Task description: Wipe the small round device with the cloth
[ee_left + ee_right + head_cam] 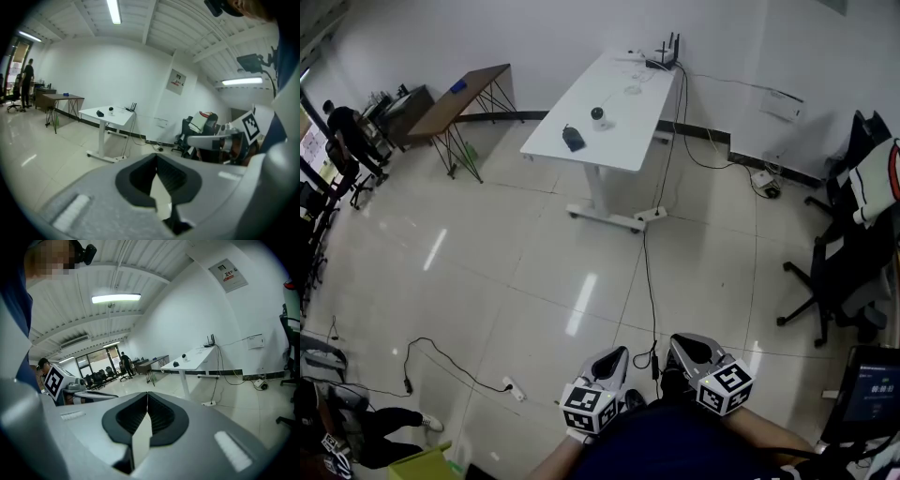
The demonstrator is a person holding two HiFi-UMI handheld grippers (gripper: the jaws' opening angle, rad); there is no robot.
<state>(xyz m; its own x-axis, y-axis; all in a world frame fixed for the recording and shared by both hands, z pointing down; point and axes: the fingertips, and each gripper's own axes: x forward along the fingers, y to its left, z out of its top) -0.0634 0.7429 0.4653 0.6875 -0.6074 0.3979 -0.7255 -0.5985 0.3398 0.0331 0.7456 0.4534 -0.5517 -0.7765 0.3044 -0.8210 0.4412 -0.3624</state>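
Note:
Far across the room stands a white table [630, 131]. On it sit the small round device [598, 115], white with a dark face, and a dark cloth [573, 139] just to its left and nearer. Both grippers hang low by the person's body, far from the table. The left gripper [619, 355] is shut and empty, as is the right gripper [679, 343]. In the left gripper view the table [117, 118], device [111, 110] and cloth [100, 113] look tiny beyond the closed jaws. The right gripper view shows the device [183, 356] and cloth [176, 364] equally distant.
A black cable [650, 272] runs along the floor from the table toward me. A power strip [515, 388] lies at lower left. Office chairs [844, 272] stand at the right, a brown desk [455, 101] at back left, and a person [347, 131] stands there.

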